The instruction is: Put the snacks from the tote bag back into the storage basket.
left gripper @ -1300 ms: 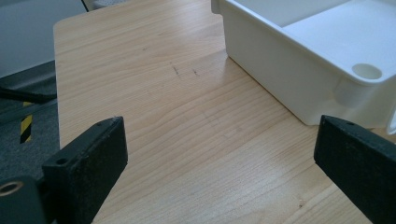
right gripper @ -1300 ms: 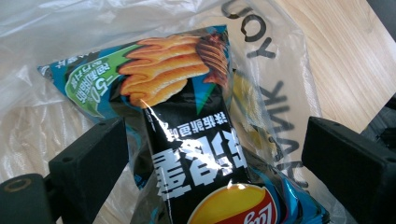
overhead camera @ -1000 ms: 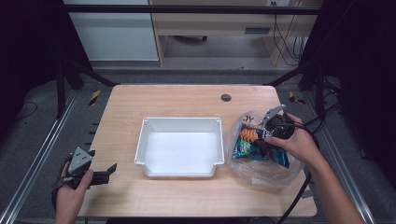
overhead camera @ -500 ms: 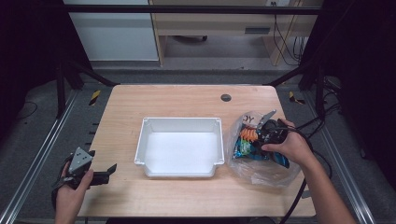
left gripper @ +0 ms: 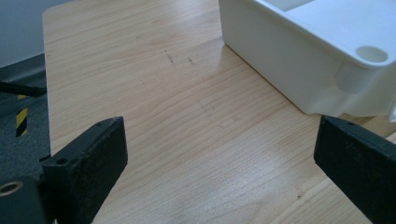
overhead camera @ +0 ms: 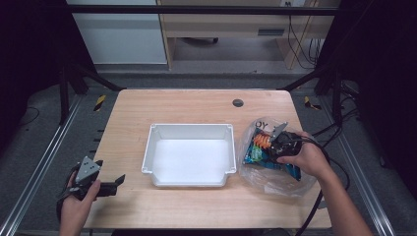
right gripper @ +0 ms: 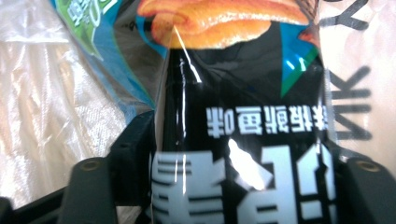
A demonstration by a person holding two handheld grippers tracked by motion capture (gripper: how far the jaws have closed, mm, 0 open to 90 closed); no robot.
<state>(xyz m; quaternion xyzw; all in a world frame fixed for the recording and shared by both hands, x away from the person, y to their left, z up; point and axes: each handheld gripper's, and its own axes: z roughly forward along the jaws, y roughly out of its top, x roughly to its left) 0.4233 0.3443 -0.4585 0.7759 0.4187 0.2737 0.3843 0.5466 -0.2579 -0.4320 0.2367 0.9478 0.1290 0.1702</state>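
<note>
A wooden surface seen from above. At its right side lies a clear plastic bag with snack packets inside. The right hand-held gripper reaches down into this bag. Its jaws have just been closing, and a black snack packet with white lettering and an orange food picture stands between them; in the right gripper view the packet spans the gap from one jaw to the other, so the jaws appear to pinch it narrowly. A green and blue packet lies just beside it, touching, with crinkled clear plastic all around.

In the middle of the surface, just left of the bag, sits an empty white tray. Its right wall stands between the bag and the tray's floor.

At the near left corner, well apart from the bag, the left hand-held gripper is held low with its jaws spread wide and nothing between them, pointing right toward the tray. A small dark round hole marks the far side of the surface.
</note>
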